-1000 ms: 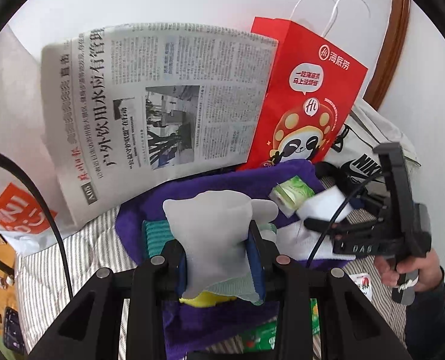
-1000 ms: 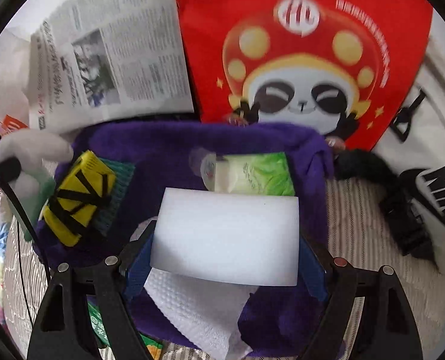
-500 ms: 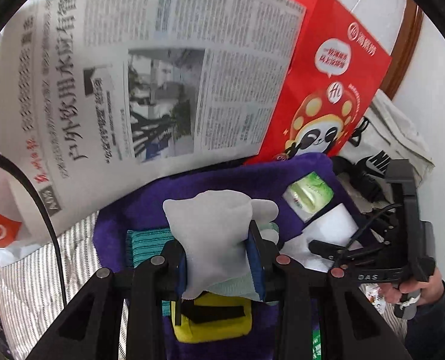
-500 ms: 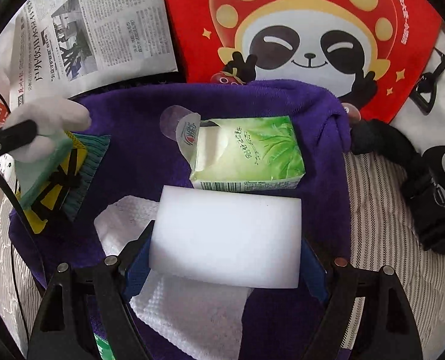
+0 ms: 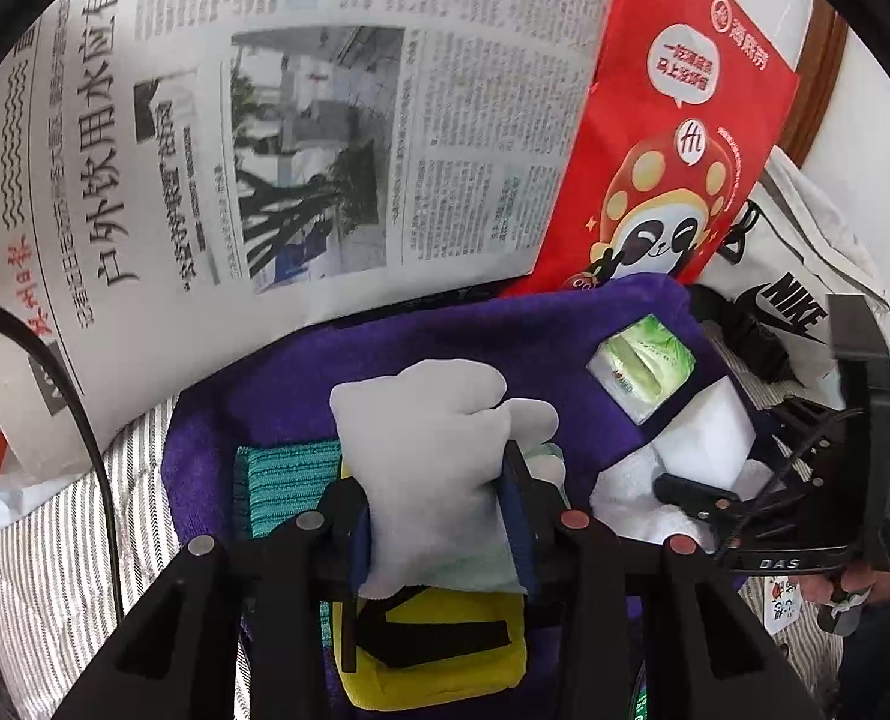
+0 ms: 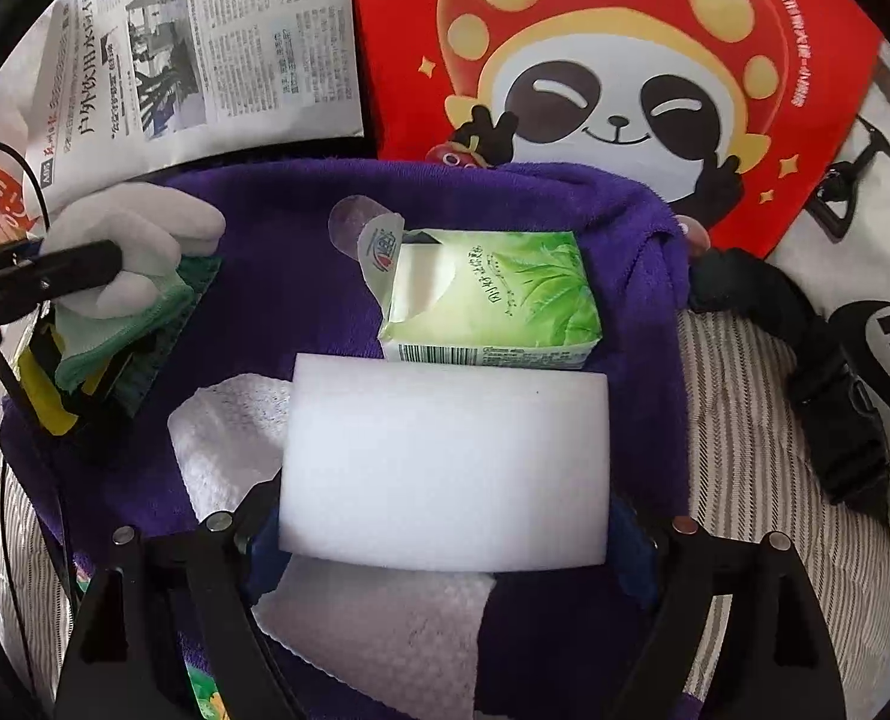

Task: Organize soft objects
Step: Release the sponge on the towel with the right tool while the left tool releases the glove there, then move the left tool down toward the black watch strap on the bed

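left gripper pinching grey glove, jaws just easing apart; right gripper clamping white sponge over purple towel.

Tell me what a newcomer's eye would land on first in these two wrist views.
Most likely the red paper bag with its cartoon panda, propped upright behind the purple towel, beside a newspaper. Next, the white sponge block filling the right gripper in the foreground, just in front of a green tissue pack. On the towel's left side, the left gripper holds a grey glove above a yellow pouch.
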### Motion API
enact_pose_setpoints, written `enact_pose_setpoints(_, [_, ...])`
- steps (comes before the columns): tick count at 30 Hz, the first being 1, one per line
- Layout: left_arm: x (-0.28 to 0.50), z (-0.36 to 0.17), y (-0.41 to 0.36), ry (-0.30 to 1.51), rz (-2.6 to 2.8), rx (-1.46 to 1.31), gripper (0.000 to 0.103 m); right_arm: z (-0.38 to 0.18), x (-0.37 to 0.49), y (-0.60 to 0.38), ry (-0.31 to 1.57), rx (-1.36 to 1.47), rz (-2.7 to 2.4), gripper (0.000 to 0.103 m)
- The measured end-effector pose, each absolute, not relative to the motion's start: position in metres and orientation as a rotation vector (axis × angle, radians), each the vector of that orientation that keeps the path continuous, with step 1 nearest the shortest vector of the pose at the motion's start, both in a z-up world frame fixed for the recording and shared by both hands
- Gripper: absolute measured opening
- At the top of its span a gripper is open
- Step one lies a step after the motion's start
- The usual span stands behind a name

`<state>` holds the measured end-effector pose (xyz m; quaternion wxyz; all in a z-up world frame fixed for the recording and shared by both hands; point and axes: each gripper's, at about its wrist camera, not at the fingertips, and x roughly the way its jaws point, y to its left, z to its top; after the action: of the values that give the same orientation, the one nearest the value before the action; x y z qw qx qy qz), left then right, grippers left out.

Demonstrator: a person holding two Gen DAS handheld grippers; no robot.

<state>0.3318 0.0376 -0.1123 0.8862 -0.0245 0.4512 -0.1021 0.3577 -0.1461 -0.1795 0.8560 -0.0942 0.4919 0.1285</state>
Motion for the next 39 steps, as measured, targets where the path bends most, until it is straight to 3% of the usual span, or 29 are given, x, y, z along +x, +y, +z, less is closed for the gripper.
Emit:
enact_pose_setpoints(6, [0.331,-0.115,0.039,0.945,-0.223,-0.063,0.042,-0.169,0.348,-0.145,1.017,-0.218,0.281,0.094])
enact_pose_setpoints(8, [0.33,-0.116,0.036,0.946,-0.235,-0.05,0.052,-0.168,0.347,-0.143,1.006,-0.233,0.26,0.094])
enact_pose_setpoints(12, [0.33,-0.114,0.027,0.949,-0.241,-0.012,0.059,-0.16,0.342,-0.143,0.987,-0.251,0.237,0.094])
enact_pose_setpoints(14, [0.328,-0.112,0.026,0.961,-0.247,-0.004,0.079,-0.153,0.339,-0.147,0.972,-0.213,0.232,0.094])
enact_pose_setpoints(32, [0.303,-0.105,0.015,1.02,-0.179,0.086,0.079,-0.101,0.28,-0.17,0.904,-0.118,0.241,0.094])
enact_pose_setpoints(39, [0.255,-0.088,0.018,1.022,-0.134,0.108,0.079,-0.112,0.238,-0.2,0.953,0.028,0.268,0.094])
